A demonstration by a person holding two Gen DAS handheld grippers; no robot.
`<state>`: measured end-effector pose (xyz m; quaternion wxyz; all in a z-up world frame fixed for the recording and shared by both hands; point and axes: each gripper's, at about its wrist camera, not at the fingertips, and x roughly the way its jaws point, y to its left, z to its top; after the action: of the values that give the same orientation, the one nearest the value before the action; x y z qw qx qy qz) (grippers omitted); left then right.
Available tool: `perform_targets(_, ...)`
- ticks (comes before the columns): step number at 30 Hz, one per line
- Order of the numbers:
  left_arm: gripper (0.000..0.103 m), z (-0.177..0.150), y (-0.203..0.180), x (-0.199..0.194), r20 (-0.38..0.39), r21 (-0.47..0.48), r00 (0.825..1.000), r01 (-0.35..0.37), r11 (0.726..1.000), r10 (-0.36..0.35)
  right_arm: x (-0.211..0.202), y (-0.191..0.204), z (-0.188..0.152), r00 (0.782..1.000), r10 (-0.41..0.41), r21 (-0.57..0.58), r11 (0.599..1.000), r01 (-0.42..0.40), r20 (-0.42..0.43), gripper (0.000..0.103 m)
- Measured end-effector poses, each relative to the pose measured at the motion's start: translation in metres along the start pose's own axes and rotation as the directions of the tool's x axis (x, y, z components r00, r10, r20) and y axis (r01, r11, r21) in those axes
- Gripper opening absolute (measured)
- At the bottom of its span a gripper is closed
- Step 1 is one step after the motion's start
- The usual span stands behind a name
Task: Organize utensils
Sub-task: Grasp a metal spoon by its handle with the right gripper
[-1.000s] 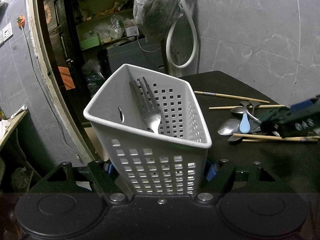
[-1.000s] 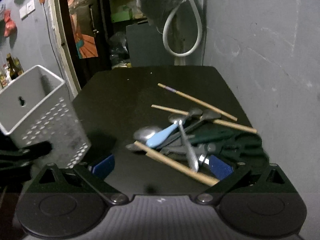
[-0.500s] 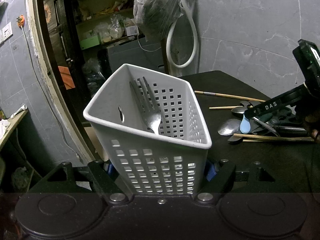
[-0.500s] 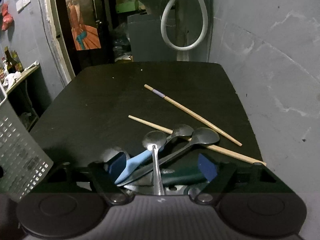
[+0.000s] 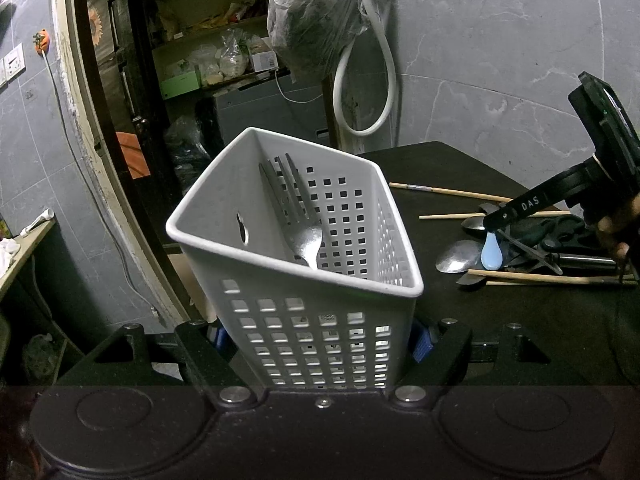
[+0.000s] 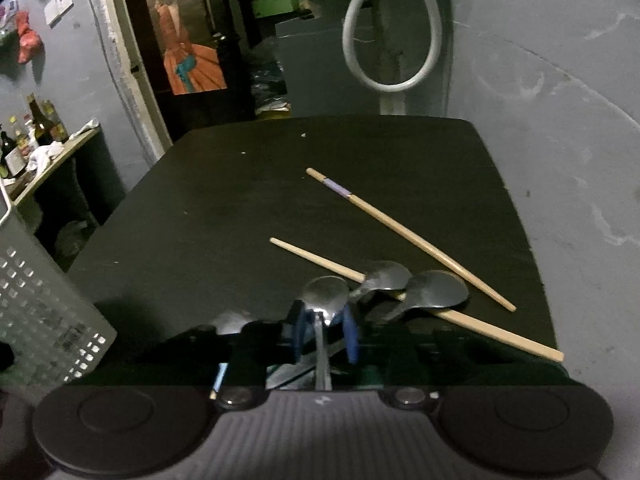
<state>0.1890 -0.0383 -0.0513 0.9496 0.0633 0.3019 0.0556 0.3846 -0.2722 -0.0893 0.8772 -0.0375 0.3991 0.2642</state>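
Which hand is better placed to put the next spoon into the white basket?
Right: the right gripper has just been closing around a metal spoon; the left gripper clamps the white basket.

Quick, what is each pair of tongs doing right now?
Left tongs: shut on the white basket, which has a fork in it.
Right tongs: have just been closing around a metal spoon; contact unclear.

White basket (image 5: 320, 344) w/ square-hole grid, silver fork (image 5: 298, 220), black table (image 6: 280, 200), tan chopsticks (image 6: 408, 236), pale-blue spoon handle (image 5: 491, 250).
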Motion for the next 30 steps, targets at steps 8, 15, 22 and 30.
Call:
perform_targets(8,0.08,0.001,-0.001,0.0,0.0,0.001,1.0,-0.001,1.0,0.001,0.004,-0.012,0.007,0.991,0.108,0.073,0.992,-0.102,-0.08,0.029)
perform_targets(15,0.08,0.001,-0.001,0.0,0.0,0.002,1.0,-0.001,1.0,0.001,0.006,-0.013,0.007,0.977,0.164,0.06,0.986,-0.157,-0.136,0.028)
perform_targets(22,0.08,0.0,-0.001,0.001,0.0,0.001,1.0,-0.002,1.0,0.002,-0.006,0.02,0.001,0.989,0.046,-0.115,0.991,-0.062,-0.141,0.021)
perform_targets(30,0.08,0.0,-0.001,0.001,-0.001,0.001,1.0,-0.001,1.0,0.001,-0.017,0.074,-0.021,0.99,-0.121,-0.394,0.915,0.084,-0.07,0.014)
